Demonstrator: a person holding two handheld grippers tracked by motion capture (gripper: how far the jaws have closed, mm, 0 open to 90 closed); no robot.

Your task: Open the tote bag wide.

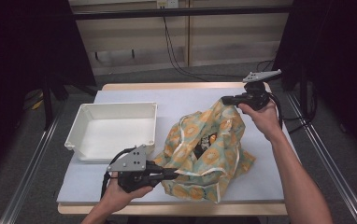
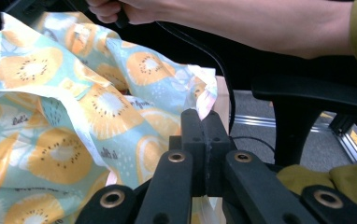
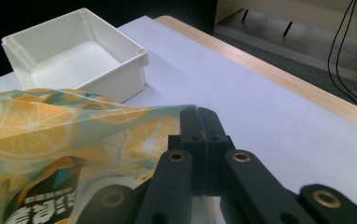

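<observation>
Black jaws of the left gripper (image 2: 205, 123) rise from the bottom centre of the left gripper view, pressed together on a pale edge of the patterned bag (image 2: 69, 116). Behind them, orange fruit slices on light blue cloth cover the left half of the frame, and a bare forearm crosses the top. At the lower right of that frame, a fold of mustard cloth is cut off by the edge.

From the right gripper view, the right gripper (image 3: 198, 116) is likewise closed, pinching a corner of the bag, with the bag's print spreading to the lower left. Inside the bag's mouth at the bottom left sits dark printed packaging, too cropped to read. A white bin (image 3: 74, 56) stands at the upper left of this frame, on the pale table (image 3: 279, 121).

From the high view, the bag (image 1: 204, 149) lies at the centre right of the table (image 1: 120, 186), stretched on a diagonal from the left gripper (image 1: 176, 173) at lower centre up to the right gripper (image 1: 225, 99) at upper right. Its opening gapes in the middle, showing something dark and small that is hard to make out. The bin (image 1: 113, 128) sits at centre left, just beside the bag.
</observation>
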